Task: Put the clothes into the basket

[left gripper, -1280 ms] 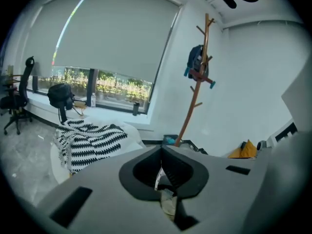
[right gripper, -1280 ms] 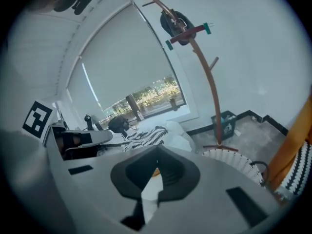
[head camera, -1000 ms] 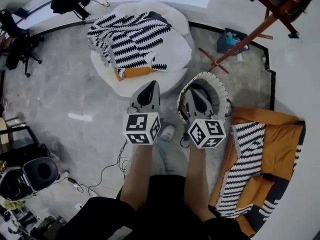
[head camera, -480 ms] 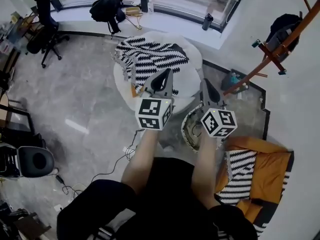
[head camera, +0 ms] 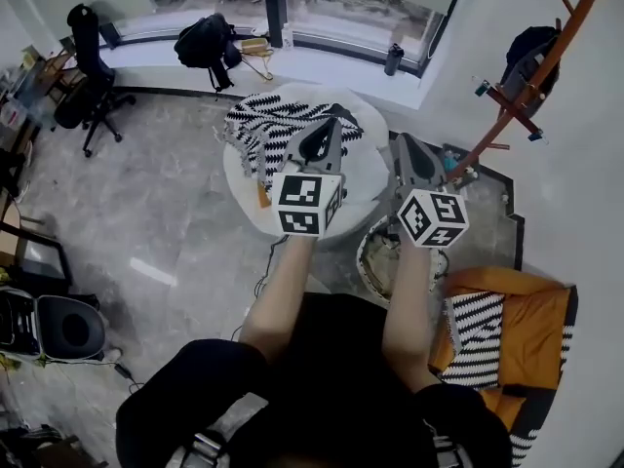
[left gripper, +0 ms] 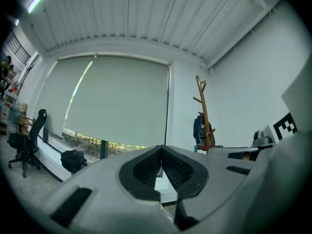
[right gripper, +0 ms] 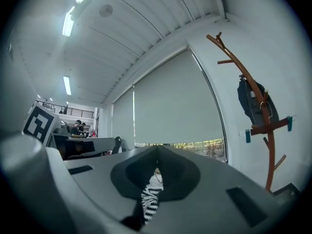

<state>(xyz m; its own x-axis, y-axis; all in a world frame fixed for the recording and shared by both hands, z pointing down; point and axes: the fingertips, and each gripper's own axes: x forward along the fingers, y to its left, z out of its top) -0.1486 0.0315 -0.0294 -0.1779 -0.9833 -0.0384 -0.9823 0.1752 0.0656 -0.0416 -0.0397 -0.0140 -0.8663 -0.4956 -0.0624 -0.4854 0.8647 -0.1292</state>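
In the head view both grippers are held up side by side at chest height. My left gripper (head camera: 315,146) is shut and empty, and so is my right gripper (head camera: 407,152). Beyond them a black-and-white zigzag cloth (head camera: 265,122) lies over a round white cushion (head camera: 363,169). The woven basket (head camera: 368,255) stands on the floor under my right forearm, mostly hidden. An orange and zigzag cloth (head camera: 505,331) lies on the floor at the right. In the left gripper view the gripper (left gripper: 161,148) points at a window blind. In the right gripper view zigzag cloth (right gripper: 150,199) shows below the gripper (right gripper: 157,149).
A wooden coat rack (head camera: 534,64) with a dark bag stands at the back right. A black backpack (head camera: 204,37) sits on the window ledge. An office chair (head camera: 86,66) stands at the back left, another seat (head camera: 66,326) at the near left. Cables (head camera: 261,279) trail over the floor.
Both grippers have risen together, still shut and empty. The view has tilted up, so the basket has slid from beside the right gripper to under the right forearm.
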